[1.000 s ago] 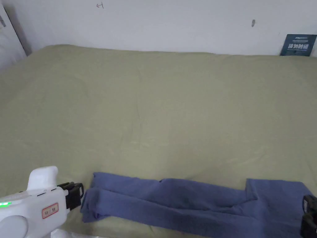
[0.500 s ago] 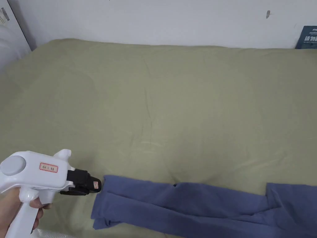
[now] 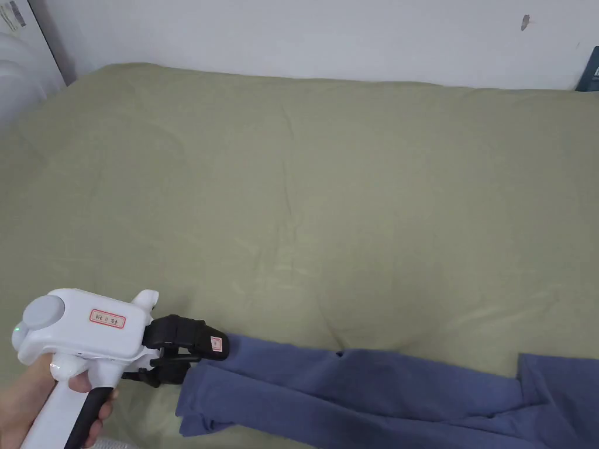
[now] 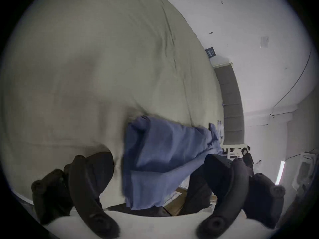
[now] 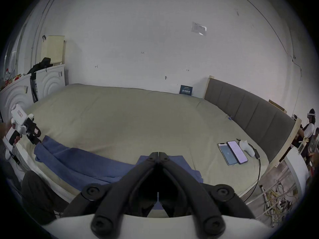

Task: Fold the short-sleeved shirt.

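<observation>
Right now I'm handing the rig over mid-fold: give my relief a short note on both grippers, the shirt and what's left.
Left gripper: open, at the shirt's left end, jaws either side of the edge, not clamped.
Right gripper: shut, empty, above the shirt's right part.
Blue shirt: on the green bed cover near the front edge, already folded lengthwise into a long strip.
Left: probably grip the left end and fold it across to the right.

1. The shirt [image 3: 362,391] at 6 o'clock in the head view is soft blue cloth, matt, lying in smooth folds.
2. The bed cover [image 3: 304,193] is olive-green cloth, matt, lightly creased.
3. The left gripper [image 3: 196,359] at 8 o'clock has a glossy white plastic body and matt black plastic jaws.
4. The right gripper [image 5: 158,156] has matt black jaws.
5. The headboard [image 5: 248,111] at 3 o'clock in the right gripper view looks like grey padded cloth.
6. The wall [image 3: 304,35] is matt white.
</observation>
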A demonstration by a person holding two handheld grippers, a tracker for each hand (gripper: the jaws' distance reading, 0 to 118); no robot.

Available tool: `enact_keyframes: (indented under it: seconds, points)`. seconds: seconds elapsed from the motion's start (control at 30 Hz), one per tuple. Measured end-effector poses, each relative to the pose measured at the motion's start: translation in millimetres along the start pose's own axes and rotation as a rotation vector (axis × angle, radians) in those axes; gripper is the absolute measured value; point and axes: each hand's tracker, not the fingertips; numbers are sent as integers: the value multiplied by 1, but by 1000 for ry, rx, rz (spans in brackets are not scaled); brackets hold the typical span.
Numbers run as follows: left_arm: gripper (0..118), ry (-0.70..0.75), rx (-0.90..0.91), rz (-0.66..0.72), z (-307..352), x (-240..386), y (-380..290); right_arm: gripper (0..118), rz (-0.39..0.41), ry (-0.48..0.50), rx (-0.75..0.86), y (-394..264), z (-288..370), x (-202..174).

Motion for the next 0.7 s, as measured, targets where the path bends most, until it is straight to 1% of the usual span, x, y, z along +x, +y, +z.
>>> enact_keyframes:
  seconds: [0.1,0.13,0.17,0.2,0.23,0.3,0.33,0.43,0.5,0.53,0.63,0.7]
  points:
    - [107,-29,-20,22,-12,-1,-4,0,2,9,-5,-3,0,2]
    - [97,-50,-35,23,-15,1,-5,0,1,13,-6,-3,1,2]
    - [74,-40,-34,21,-18,5,-6,0,2,12,-7,-6,0,4]
    - [31,-19,-24,17,-20,7,-8,0,1,13,-9,-6,0,5]
    - [7,46,-10,25,-23,6,-9,0,-5,18,-13,-7,1,7]
    - [7,92,5,63,-32,1,-11,0,-18,21,-15,-7,2,9]
    - [7,47,-2,65,-31,1,-13,0,-19,23,-15,-7,4,10]
    - [7,46,71,59,-16,1,-13,0,-18,26,-7,-9,8,17]
    - [7,9,130,91,3,5,-17,0,-19,34,-5,-8,9,21]
    - [7,1,148,81,13,7,-20,0,-19,32,3,-7,10,21]
    - [7,78,214,61,43,19,-28,0,-19,40,21,-4,10,22]
    - [7,101,245,64,61,23,-33,0,-27,50,35,-4,10,23]
